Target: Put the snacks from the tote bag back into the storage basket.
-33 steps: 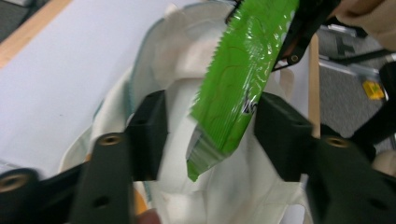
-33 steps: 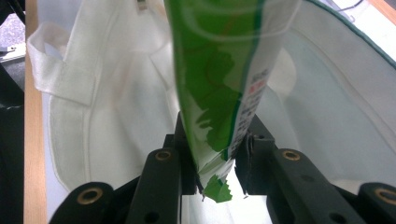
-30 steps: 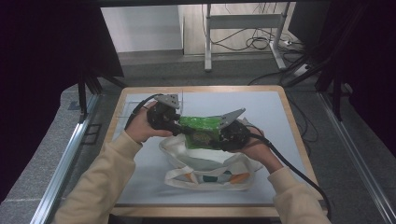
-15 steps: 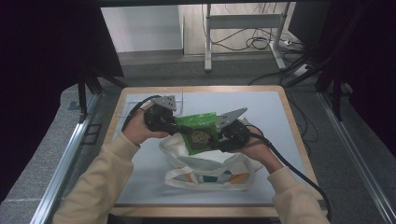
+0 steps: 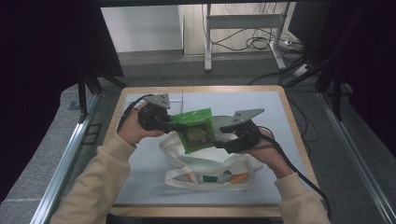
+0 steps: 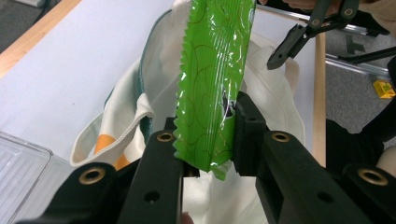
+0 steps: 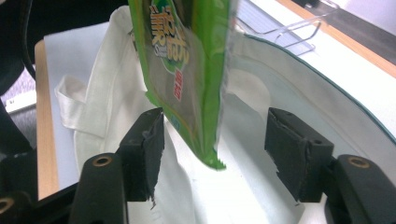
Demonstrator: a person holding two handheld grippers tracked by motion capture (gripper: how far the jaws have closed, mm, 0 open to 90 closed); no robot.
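Hanging over the middle of the bench, the green snack packet (image 5: 196,132) is pinched at its crimped end by my left gripper (image 6: 205,140), both pads pressed into the foil after closing a little further. My right gripper (image 7: 215,140) has just been spreading its jaws; the packet's lower corner dangles between them with clear space on each side, touching neither pad as far as I can see. Directly beneath lies the cream tote bag (image 5: 210,163) with its mouth gaping, nearer the bench's front edge. A clear plastic tray (image 6: 23,163) sits beside the bag, on the white bench top (image 5: 280,121).
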